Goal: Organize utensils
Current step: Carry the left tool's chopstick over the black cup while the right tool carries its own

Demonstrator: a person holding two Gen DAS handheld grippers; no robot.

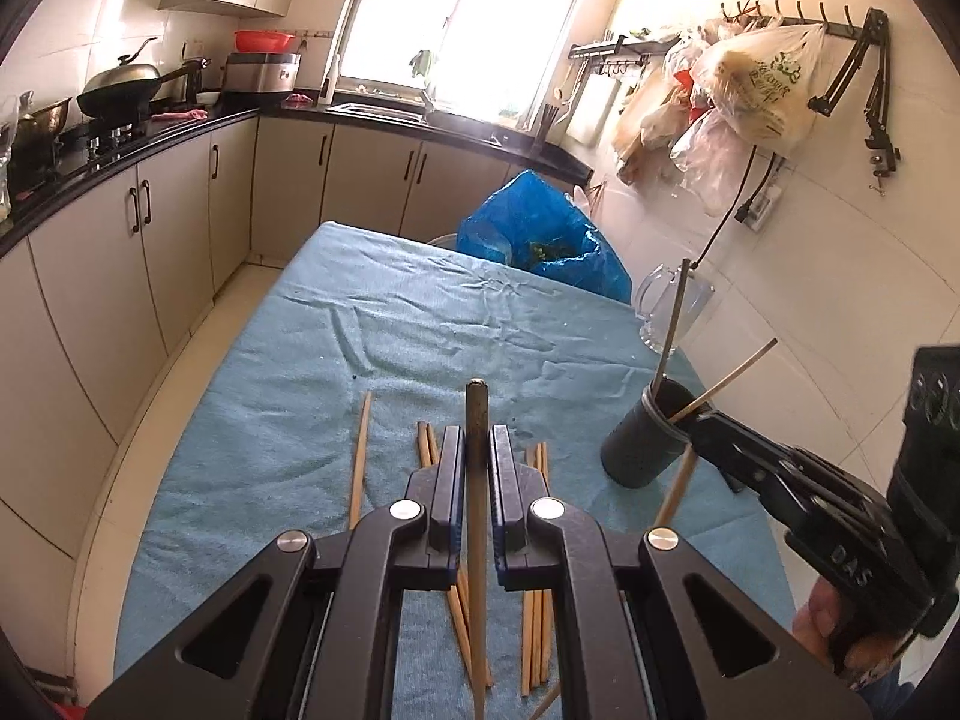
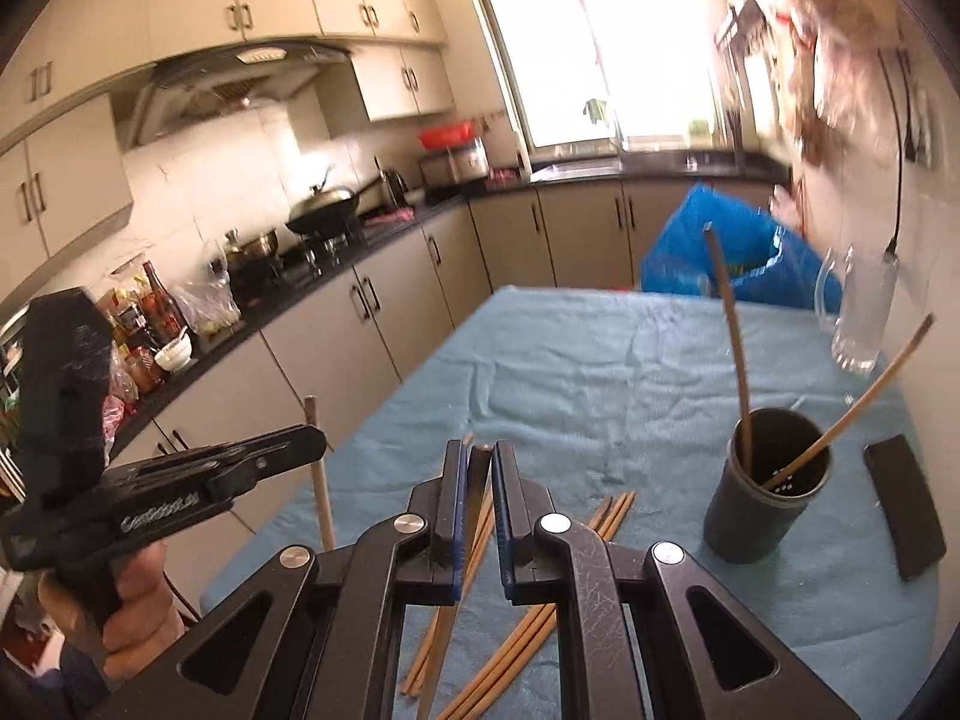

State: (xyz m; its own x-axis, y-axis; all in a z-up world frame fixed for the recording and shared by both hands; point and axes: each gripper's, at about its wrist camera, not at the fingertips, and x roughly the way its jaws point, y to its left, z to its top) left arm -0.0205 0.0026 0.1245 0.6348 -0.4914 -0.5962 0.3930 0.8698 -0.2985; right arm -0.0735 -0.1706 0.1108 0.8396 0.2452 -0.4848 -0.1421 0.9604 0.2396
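My left gripper (image 1: 477, 433) is shut on a wooden chopstick (image 1: 477, 516) with a dark tip, held upright above the teal cloth (image 1: 420, 324). My right gripper (image 2: 479, 451) is shut on another chopstick (image 2: 477, 483), lifted off the table. In the left wrist view the right gripper (image 1: 701, 420) sits beside the rim of the dark round holder (image 1: 639, 447), its chopstick (image 1: 678, 489) hanging below it. The holder (image 2: 765, 498) contains two chopsticks, one upright and one leaning right. Several loose chopsticks (image 1: 360, 462) lie on the cloth beneath both grippers. The left gripper (image 2: 315, 437) shows at the left of the right wrist view.
A blue plastic bag (image 1: 540, 234) lies at the table's far end with a glass jug (image 1: 672, 306) next to it. A flat black object (image 2: 906, 507) lies right of the holder. Kitchen cabinets (image 1: 150, 228) run along the left, a tiled wall on the right.
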